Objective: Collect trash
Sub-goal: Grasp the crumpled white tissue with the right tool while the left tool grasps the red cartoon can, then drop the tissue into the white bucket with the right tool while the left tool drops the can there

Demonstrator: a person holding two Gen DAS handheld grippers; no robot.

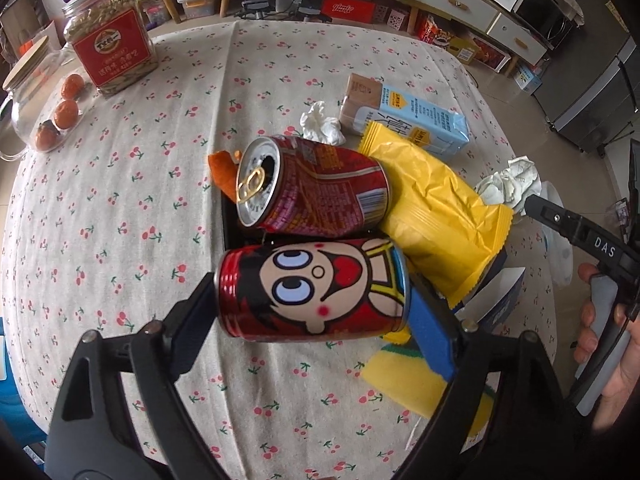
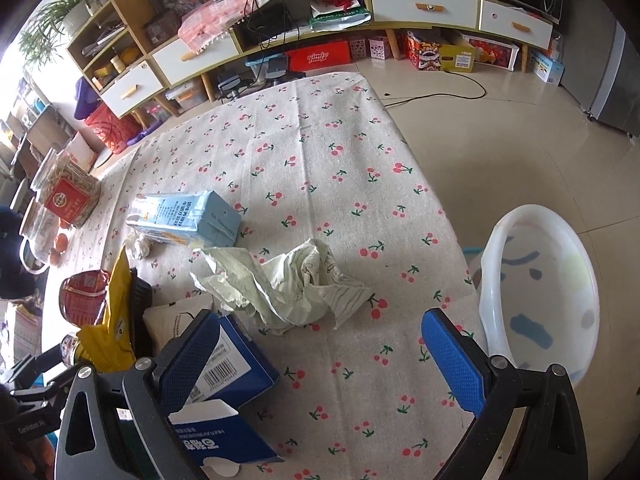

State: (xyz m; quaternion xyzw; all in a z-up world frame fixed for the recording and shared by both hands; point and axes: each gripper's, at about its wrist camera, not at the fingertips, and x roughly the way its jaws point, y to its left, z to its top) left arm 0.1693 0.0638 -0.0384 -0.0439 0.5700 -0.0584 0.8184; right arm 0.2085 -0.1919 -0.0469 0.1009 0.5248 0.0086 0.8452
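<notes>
So, left wrist view: left claw [image 1: 316,292] clamped on the cartoon can [image 1: 314,290], held just above the surface [image 1: 120,208], right beside the dented red can [image 1: 316,188] and yellow wrapper [image 1: 440,216]. Right wrist view: right claw [image 2: 320,354] spread apart, gripping nothing, near the crumpled paper [image 2: 292,284]; blue box [image 2: 232,364] touching its left finger, white bin [image 2: 540,292] off the surface's right edge.

The black tray [image 1: 230,220] is hiding almost entirely under the dented red can [image 1: 316,188] and the yellow wrapper [image 1: 436,216]. The orange scrap [image 1: 224,172] is peeking out half covered behind the can's rim. In the right wrist view, the open blue carton [image 2: 224,440] is running off the bottom edge, its small print blurring beyond reading.
</notes>
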